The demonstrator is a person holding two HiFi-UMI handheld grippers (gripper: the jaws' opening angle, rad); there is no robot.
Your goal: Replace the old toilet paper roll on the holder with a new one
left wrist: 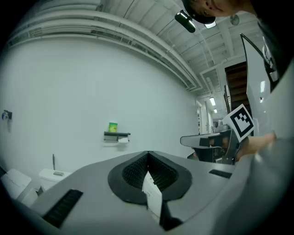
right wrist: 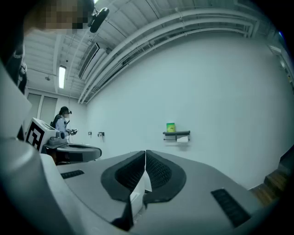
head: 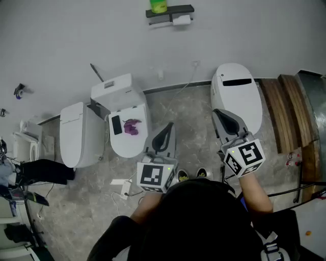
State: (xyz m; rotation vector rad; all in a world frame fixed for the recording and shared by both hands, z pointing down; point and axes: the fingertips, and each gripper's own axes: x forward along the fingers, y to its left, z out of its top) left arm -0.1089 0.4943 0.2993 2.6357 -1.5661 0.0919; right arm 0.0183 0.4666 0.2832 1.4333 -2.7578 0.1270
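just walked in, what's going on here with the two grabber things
A person stands among floor-standing toilets with a gripper in each hand, both held level and aimed at the wall. The left gripper and the right gripper are both shut with nothing between their jaws. The toilet paper holder is on the wall ahead, well clear of both grippers, with a white roll under it and a green item on top. The roll swap has not started yet.

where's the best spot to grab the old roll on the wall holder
Probably the roll by its lower body, coming level from the front: the shelf carrying the green item covers its top. It hangs near the shelf's right end; which end slides free is unclear.
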